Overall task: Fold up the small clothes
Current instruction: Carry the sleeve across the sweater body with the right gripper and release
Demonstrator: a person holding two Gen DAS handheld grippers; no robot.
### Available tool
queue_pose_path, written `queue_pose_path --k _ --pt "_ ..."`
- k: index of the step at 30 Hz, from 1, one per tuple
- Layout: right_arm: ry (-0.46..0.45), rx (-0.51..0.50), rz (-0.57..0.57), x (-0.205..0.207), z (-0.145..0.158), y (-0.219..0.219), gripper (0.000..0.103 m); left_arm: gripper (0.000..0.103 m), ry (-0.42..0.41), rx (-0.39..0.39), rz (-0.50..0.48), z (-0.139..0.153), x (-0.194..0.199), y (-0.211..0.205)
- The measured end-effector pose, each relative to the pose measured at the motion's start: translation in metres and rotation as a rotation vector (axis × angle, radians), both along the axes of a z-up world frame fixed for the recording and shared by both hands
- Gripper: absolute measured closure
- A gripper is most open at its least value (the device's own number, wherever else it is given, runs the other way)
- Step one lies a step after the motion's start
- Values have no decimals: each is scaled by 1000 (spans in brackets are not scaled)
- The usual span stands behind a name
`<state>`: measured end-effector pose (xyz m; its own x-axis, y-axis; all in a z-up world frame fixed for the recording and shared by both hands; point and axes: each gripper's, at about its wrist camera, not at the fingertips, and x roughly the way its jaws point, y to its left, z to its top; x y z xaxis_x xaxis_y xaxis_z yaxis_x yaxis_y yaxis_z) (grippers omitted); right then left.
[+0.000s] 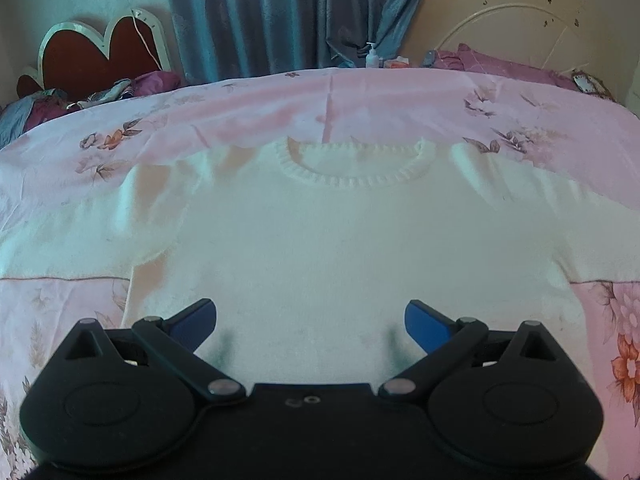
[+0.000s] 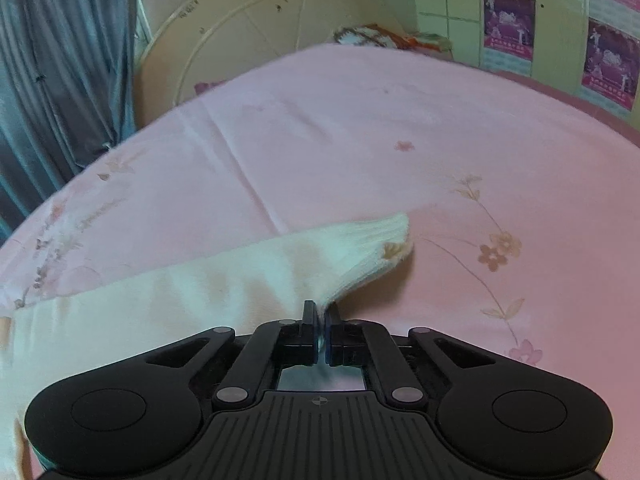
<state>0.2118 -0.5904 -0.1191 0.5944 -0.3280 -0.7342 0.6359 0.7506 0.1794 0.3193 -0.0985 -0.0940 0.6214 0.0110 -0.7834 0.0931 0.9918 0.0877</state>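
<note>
The pink floral bedspread (image 2: 440, 140) lies open and flat beyond the sleeve cuff (image 2: 384, 236), with nothing standing on it there. The white sweater (image 1: 320, 240) spreads across the middle of the bed, low and flat. Obstacles keep to the far edge: a pump bottle (image 1: 372, 55), pillows (image 1: 492, 62), a curved headboard (image 1: 508, 20), a heart-shaped board (image 1: 100, 50) and grey curtains (image 1: 280, 12).

Right gripper (image 2: 321, 320) pinching sleeve (image 2: 240, 276)
</note>
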Motion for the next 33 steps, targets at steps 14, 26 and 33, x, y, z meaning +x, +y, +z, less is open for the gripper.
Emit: queue_pose_path --k 14,26,33 --pt "-191 -87 393 58 74 162 101 3 -37 -43 20 13 4 50" --pt "-100 83 763 134 22 372 101 4 -58 -74 85 20 13 123" --pt "-107 51 786 119 17 389 13 2 7 -218 -16 13 21 122"
